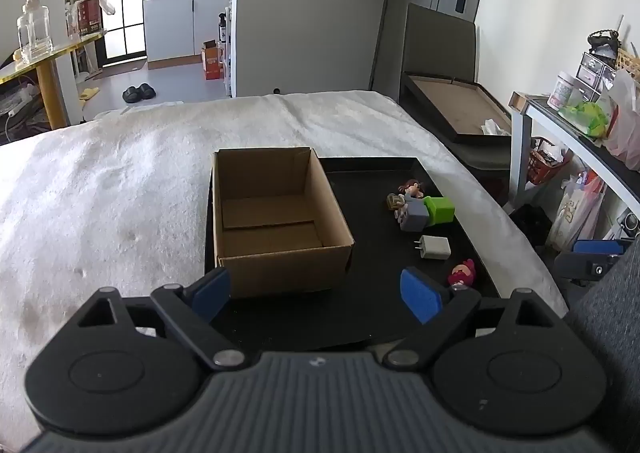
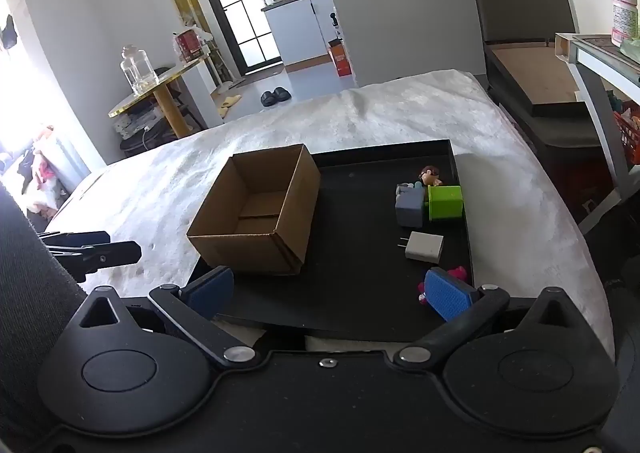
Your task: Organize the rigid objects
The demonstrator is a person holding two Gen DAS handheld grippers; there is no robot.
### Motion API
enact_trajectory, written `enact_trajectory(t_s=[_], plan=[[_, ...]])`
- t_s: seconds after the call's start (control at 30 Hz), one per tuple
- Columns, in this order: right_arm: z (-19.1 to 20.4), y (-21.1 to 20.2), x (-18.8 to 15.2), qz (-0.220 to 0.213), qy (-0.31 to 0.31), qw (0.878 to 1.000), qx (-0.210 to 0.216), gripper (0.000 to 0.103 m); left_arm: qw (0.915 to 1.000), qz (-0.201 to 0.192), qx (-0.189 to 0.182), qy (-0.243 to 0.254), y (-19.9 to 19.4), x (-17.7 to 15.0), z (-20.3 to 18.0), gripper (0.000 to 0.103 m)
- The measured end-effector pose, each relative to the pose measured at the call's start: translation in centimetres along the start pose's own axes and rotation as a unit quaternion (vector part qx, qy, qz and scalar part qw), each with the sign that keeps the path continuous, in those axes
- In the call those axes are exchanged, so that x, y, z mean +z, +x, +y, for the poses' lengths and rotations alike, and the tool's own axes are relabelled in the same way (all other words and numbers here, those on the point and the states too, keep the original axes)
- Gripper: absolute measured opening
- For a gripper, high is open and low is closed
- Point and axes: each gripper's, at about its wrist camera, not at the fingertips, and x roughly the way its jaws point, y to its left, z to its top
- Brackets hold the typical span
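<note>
An empty open cardboard box (image 1: 276,221) (image 2: 256,209) stands on the left part of a black tray (image 1: 372,253) (image 2: 360,253) on a white-covered bed. On the tray's right side lie a green block (image 1: 440,209) (image 2: 445,202), a grey-blue block (image 1: 414,216) (image 2: 410,207), a small brown-haired figurine (image 1: 412,188) (image 2: 430,175), a white plug adapter (image 1: 436,248) (image 2: 424,247) and a pink-red figurine (image 1: 464,273) (image 2: 456,273). My left gripper (image 1: 316,293) is open at the tray's near edge. My right gripper (image 2: 328,293) is open there too, holding nothing.
The white bed cover (image 1: 120,181) spreads left and behind the tray. A dark chair with a framed board (image 1: 460,109) stands at the right, beside a cluttered side table (image 1: 580,125). A round table with glass bottles (image 2: 152,85) stands at the left.
</note>
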Motion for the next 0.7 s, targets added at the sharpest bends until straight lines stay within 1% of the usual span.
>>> enact_trajectory(t_s=[0.37,0.47,0.7], plan=[[0.06,-0.11,0.01,0.002,0.000,1.000,-0.001,0.103,1.0000,-0.003,-0.003,-0.003,-0.05,-0.03,0.06,0.091],[0.77,-0.28,0.40,0.003,0.000,1.000,-0.002,0.103,1.0000,-0.004,-0.002,-0.003,-0.54,-0.03,-0.06,0.091],[0.06,-0.23,-0.14,0.001,-0.007,1.000,-0.006,0.103,0.9999,-0.004,-0.006,-0.014,-0.29,0.34,0.07,0.091]])
